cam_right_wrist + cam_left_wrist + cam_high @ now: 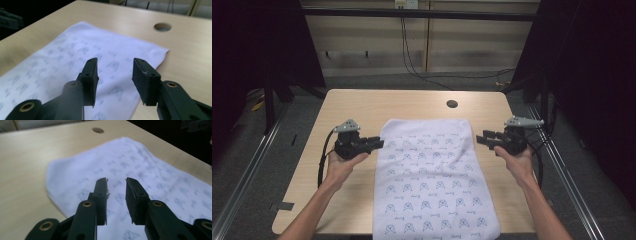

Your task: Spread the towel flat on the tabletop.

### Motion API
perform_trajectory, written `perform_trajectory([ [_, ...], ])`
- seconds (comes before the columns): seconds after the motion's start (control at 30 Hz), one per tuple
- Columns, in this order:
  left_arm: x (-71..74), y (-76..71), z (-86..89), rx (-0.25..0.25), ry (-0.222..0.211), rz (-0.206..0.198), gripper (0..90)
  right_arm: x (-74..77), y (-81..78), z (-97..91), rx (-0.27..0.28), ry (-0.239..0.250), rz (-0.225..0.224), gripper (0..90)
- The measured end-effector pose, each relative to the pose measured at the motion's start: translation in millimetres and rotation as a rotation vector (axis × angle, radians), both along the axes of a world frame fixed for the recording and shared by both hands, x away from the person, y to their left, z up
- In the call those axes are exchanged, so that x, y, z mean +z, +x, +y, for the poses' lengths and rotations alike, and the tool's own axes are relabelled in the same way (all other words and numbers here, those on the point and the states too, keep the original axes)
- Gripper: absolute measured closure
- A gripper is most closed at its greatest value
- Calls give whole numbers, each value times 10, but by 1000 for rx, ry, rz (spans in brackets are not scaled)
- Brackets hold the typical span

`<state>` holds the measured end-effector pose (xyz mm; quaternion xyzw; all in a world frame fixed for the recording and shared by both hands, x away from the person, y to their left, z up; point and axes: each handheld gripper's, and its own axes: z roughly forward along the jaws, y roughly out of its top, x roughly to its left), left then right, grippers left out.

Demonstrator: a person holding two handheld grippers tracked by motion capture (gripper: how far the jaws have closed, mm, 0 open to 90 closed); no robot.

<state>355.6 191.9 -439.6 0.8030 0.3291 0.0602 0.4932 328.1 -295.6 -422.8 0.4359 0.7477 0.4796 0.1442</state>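
A white cloth [429, 175] printed with small blue marks lies flat on the wooden table [357, 105], its near end hanging over the front edge. My left gripper [379, 144] hovers at the cloth's left edge near the far corner, pointing inward. In the left gripper view its jaws [116, 180] stand open above the cloth [150, 170] with nothing between them. My right gripper [480, 138] sits at the cloth's right edge, also pointing inward. In the right gripper view it [115, 60] is open over the cloth [62, 55], holding nothing.
A round cable hole [452, 104] sits in the table beyond the cloth's far edge. Bare wood flanks the cloth on both sides. Dark curtains and metal floor rails surround the table, and cables trail across the floor behind it.
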Motion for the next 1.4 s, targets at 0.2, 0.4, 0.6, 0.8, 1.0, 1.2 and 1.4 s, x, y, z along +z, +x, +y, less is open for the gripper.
perform_trajectory([
  [0.2,-409,-216,1,-63,50,83,792,-422,-304,88,96,-44,111,601],
  [0.4,-653,-161,-96,-64,123,98,714,-707,-271,249,155,-143,182,709],
  [0.6,-675,-168,-131,-55,143,73,711,-792,-160,390,107,-215,149,578],
  [0.8,-665,-170,-124,-56,171,70,890,-737,-350,365,44,-248,209,872],
  [1.0,-662,-264,-185,-116,160,91,893,-726,-663,257,51,-226,235,877],
  [1.2,-602,-577,-162,-162,198,128,893,-700,-902,269,122,-223,268,874],
  [1.4,-585,-782,-126,-202,204,151,892,-674,-1217,292,184,-219,303,873],
])
